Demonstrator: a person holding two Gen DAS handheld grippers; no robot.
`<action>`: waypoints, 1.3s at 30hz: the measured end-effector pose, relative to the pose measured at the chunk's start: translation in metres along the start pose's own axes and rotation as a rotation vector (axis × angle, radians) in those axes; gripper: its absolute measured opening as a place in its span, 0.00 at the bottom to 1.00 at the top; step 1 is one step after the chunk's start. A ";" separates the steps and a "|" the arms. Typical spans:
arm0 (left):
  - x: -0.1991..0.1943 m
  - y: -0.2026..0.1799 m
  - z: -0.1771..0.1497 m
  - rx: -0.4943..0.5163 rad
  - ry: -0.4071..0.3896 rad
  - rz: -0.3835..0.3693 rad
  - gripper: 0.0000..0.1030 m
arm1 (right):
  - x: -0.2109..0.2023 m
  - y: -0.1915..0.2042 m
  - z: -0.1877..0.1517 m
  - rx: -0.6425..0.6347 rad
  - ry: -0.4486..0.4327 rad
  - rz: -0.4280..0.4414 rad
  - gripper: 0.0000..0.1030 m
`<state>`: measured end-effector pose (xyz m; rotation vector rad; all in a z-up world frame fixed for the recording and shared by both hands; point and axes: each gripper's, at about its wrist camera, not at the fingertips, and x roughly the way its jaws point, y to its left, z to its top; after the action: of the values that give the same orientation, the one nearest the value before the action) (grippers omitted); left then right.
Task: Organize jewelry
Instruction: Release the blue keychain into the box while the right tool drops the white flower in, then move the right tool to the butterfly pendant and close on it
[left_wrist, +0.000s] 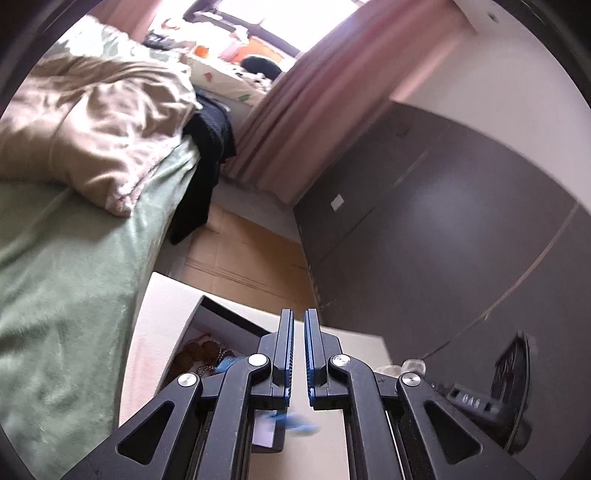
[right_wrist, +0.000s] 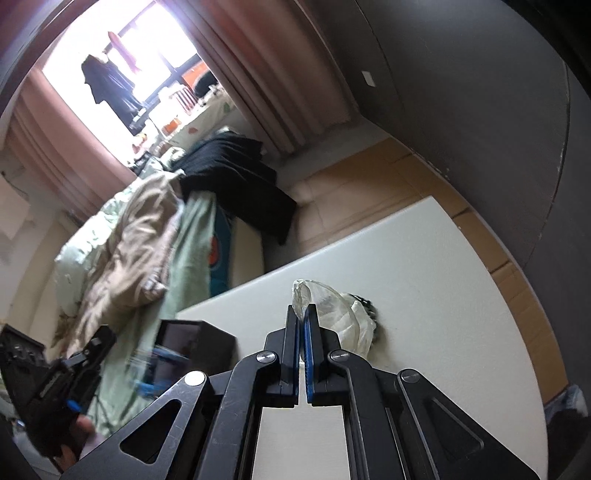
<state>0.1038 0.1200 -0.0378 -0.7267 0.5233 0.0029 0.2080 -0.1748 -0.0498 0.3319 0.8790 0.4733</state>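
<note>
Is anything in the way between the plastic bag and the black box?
Nothing lies on the white table between the plastic bag, pinched by the right gripper, and the black box. Only the left gripper, blurred, hangs close beside the box.

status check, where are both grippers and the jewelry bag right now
Right gripper shut on clear plastic bag, above white table. Left gripper shut, empty, near open jewelry box. Nothing in the way.
</note>
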 end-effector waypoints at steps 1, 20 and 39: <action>0.000 0.002 0.002 -0.016 0.000 -0.006 0.08 | -0.004 0.003 0.000 -0.001 -0.014 0.015 0.04; -0.021 0.018 0.008 0.005 0.004 0.176 0.91 | -0.005 0.087 -0.013 -0.085 -0.050 0.299 0.04; -0.022 0.019 0.008 0.008 0.008 0.154 0.91 | 0.014 0.055 -0.022 -0.021 0.032 0.169 0.74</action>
<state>0.0849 0.1433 -0.0345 -0.6771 0.5860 0.1417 0.1842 -0.1186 -0.0462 0.3822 0.8802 0.6448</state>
